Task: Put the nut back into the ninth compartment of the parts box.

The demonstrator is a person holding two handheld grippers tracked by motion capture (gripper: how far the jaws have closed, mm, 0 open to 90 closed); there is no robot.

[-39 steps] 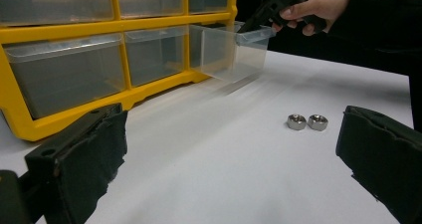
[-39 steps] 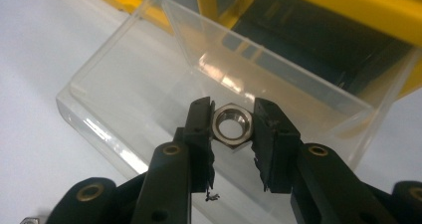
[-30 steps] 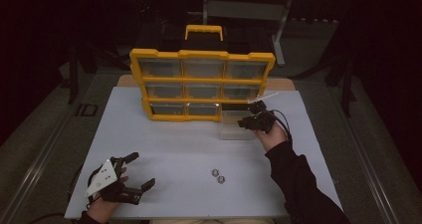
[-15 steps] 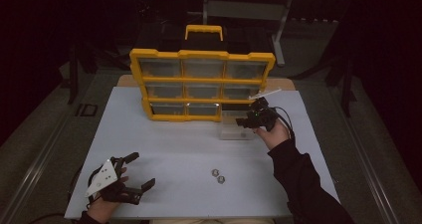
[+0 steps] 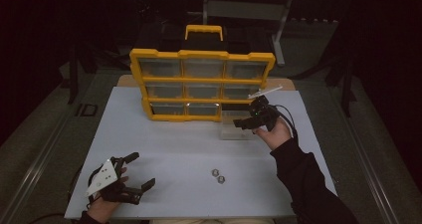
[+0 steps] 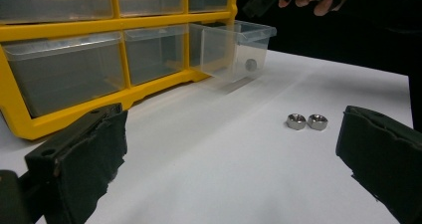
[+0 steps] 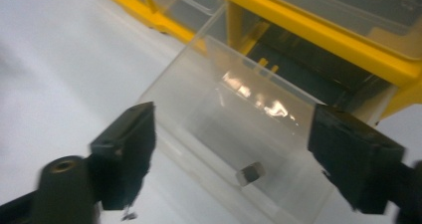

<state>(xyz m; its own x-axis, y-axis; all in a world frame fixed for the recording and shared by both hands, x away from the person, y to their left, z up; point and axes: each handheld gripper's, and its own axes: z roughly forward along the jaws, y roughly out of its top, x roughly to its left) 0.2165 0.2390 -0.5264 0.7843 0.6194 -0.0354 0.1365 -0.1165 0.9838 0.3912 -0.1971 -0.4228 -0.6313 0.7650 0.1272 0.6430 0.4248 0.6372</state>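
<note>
No text, label, brand, number or sign can be read anywhere. The yellow organizer (image 5: 201, 84) in the upper middle of the high view carries no legible marking on its frame or clear drawer fronts, and the pulled-out clear drawer (image 7: 239, 134) in the middle of the right gripper view is likewise bare of lettering. The white counter (image 5: 164, 149) shows no print either.

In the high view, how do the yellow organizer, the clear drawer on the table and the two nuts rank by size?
1. Yellow organizer, by far the largest.
2. Clear drawer, standing out of the organizer on the table.
3. The two nuts, smallest; the pair look alike, so no ranking between them.
</note>
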